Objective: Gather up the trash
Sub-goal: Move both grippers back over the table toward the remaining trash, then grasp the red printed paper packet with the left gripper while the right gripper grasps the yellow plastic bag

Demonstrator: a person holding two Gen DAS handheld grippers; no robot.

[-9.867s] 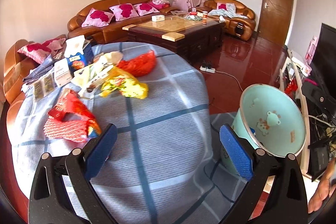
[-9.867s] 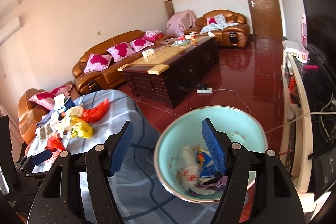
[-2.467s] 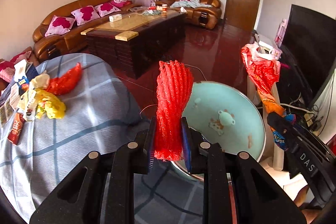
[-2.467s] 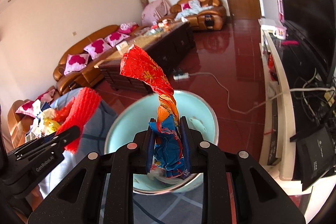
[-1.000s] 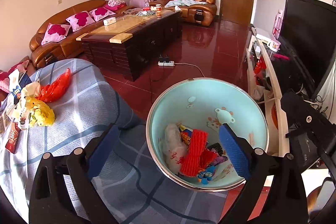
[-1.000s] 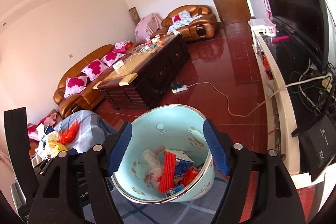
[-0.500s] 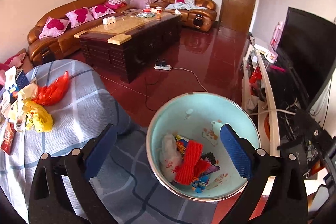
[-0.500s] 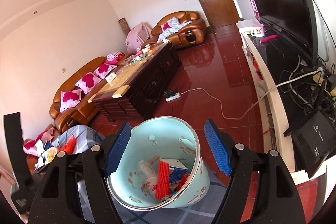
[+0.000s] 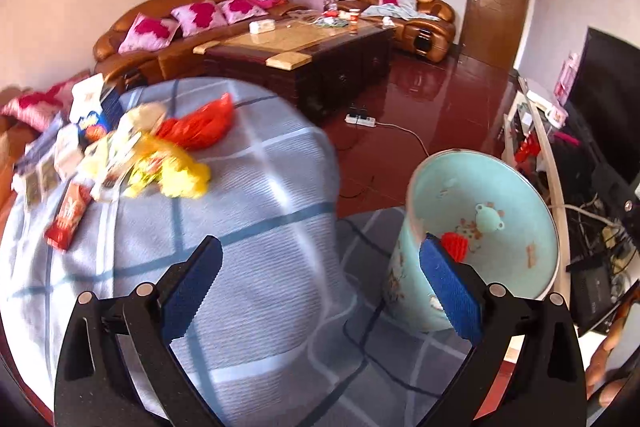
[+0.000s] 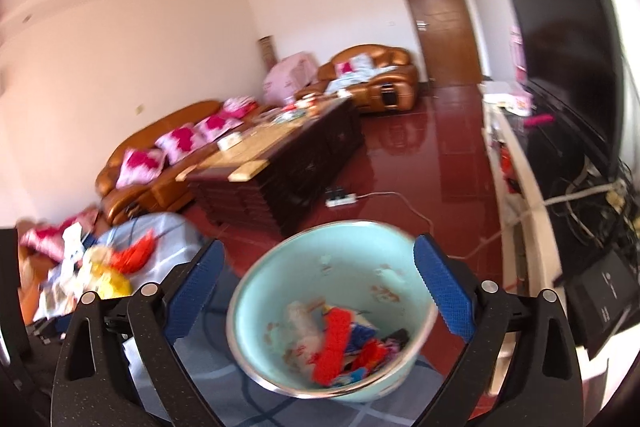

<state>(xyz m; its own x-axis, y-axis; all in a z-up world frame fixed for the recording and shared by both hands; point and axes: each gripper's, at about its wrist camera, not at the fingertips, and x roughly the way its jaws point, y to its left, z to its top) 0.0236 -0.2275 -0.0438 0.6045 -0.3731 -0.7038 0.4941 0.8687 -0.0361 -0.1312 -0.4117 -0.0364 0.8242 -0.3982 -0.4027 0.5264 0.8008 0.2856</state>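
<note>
Trash (image 9: pixel 168 163) is seen heaped on the blue checked table (image 9: pixel 256 227), more lies in the pale blue bin (image 10: pixel 332 311) beside it, and both the left hand-held gripper (image 9: pixel 320 283) and the right hand-held gripper (image 10: pixel 320 291), whose jaws have just been opening, are held wide and empty.

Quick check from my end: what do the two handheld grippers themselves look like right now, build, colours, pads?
The left gripper and right gripper match: black speckled plastic frames with triangular cut-outs, silver rivets at the pivots, and two fingers faced with blue textured pads. No cables or markings show on either. A bare hand shows at the left view's edge; no sleeve is visible.
</note>
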